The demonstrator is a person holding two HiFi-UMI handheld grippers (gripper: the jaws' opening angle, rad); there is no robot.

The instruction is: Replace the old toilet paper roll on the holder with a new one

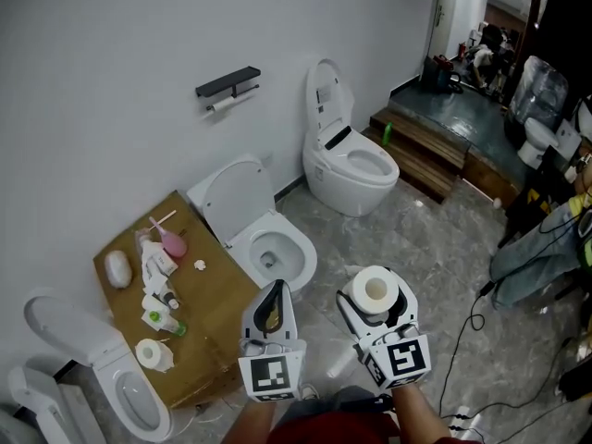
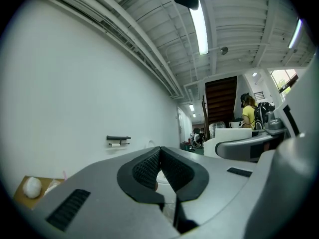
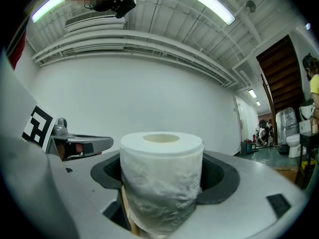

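Observation:
A black wall holder carries a thin, nearly used-up roll on the white wall; the left gripper view shows the holder small and far off. My right gripper is shut on a full white toilet paper roll, held upright with its core facing up. That roll fills the space between the right jaws. My left gripper is beside it, shut and empty, its dark pads meeting. Both grippers hover above the floor, well short of the wall.
A white toilet with its lid raised stands between me and the holder, another toilet to its right and a third at lower left. A brown board holds bottles and a spare roll. Cables lie at the right.

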